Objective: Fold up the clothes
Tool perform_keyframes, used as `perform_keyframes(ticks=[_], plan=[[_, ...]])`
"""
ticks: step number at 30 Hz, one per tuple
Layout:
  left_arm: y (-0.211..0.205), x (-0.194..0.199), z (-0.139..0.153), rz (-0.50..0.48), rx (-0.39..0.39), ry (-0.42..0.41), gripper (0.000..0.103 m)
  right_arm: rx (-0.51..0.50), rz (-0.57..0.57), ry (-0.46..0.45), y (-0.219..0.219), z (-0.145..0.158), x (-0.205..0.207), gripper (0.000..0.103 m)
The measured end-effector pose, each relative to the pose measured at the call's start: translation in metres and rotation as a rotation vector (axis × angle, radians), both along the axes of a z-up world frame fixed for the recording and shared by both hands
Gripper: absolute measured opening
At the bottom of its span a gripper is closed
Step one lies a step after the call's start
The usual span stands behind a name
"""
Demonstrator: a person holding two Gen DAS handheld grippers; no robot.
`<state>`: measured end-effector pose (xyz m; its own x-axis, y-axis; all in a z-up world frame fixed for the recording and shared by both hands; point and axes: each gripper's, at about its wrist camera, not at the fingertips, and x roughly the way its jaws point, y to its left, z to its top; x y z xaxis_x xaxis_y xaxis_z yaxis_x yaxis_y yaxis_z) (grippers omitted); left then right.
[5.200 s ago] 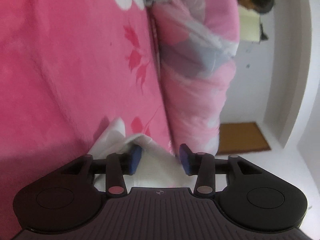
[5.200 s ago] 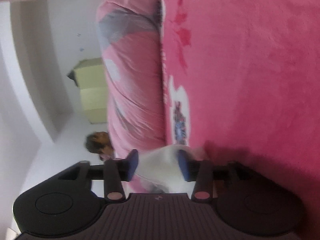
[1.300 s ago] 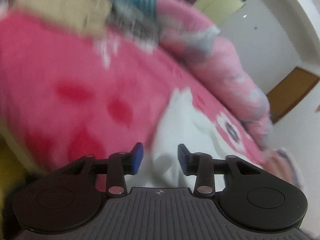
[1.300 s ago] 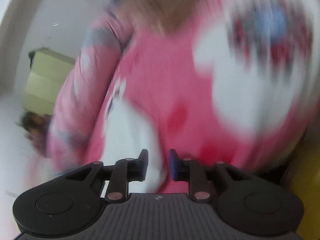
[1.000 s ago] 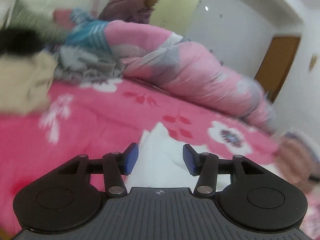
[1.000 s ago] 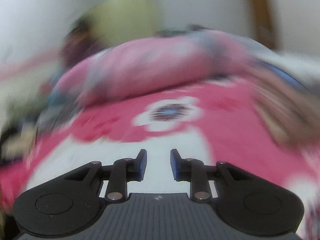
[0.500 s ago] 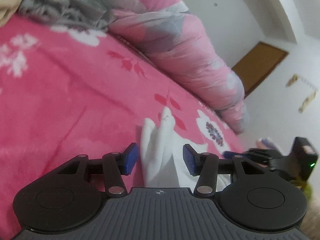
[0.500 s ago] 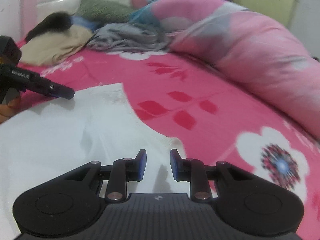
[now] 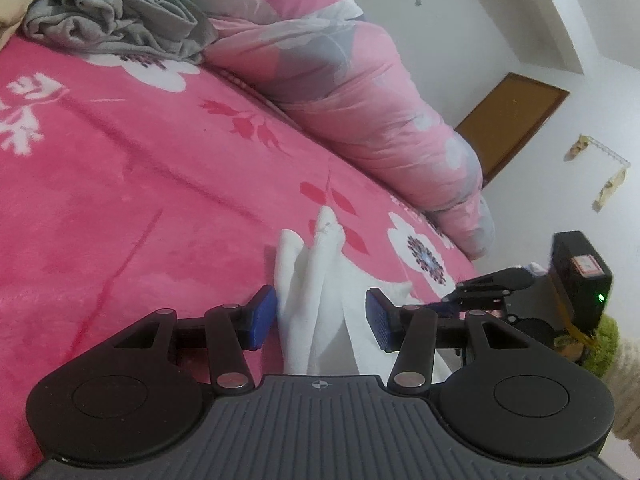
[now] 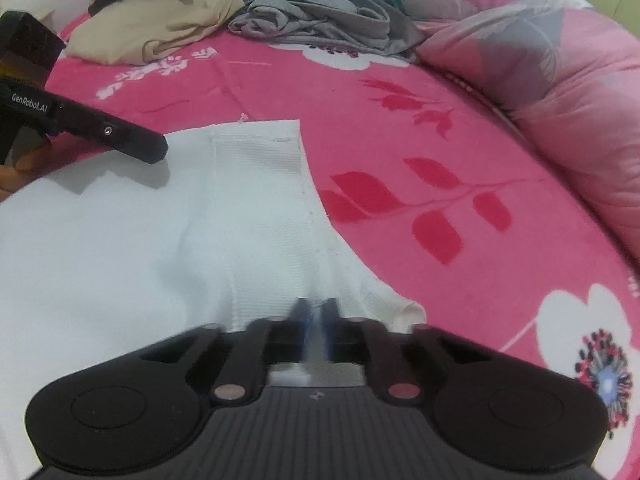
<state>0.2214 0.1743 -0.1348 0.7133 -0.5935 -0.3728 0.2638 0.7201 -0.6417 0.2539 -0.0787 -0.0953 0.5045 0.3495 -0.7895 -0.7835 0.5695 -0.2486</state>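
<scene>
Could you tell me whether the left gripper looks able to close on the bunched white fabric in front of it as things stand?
Probably yes. The left gripper has its jaws open, and the raised fold of the white garment lies between them with nothing in the way; the right gripper grips another part, off to the side.

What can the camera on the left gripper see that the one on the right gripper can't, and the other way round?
Only the left wrist view shows the brown wooden door and the right gripper's black body. Only the right wrist view shows the tan crumpled garment and the right gripper, jaws shut on cloth. Both show the white garment on the pink flowered blanket, the grey crumpled clothes and the rolled pink quilt.
</scene>
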Motion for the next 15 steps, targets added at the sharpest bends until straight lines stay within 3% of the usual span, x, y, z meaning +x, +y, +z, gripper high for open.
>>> perform_keyframes(ticks=[4,10,13,15], plan=[[-0.001,0.0,0.001,-0.002,0.003,-0.009,0.049,-0.025,-0.032,-0.194,0.006,0.01,-0.015,0.003],[-0.004,0.001,0.0,-0.002,0.032,-0.004,0.048,-0.1,-0.054,-0.221,0.011,-0.024,-0.003,0.004],[-0.006,0.0,0.001,-0.006,0.054,-0.003,0.048,-0.093,-0.061,-0.256,0.01,-0.007,-0.007,0.009],[-0.008,0.0,0.002,-0.011,0.066,-0.008,0.048,-0.024,-0.092,-0.25,0.003,0.011,-0.005,0.01]])
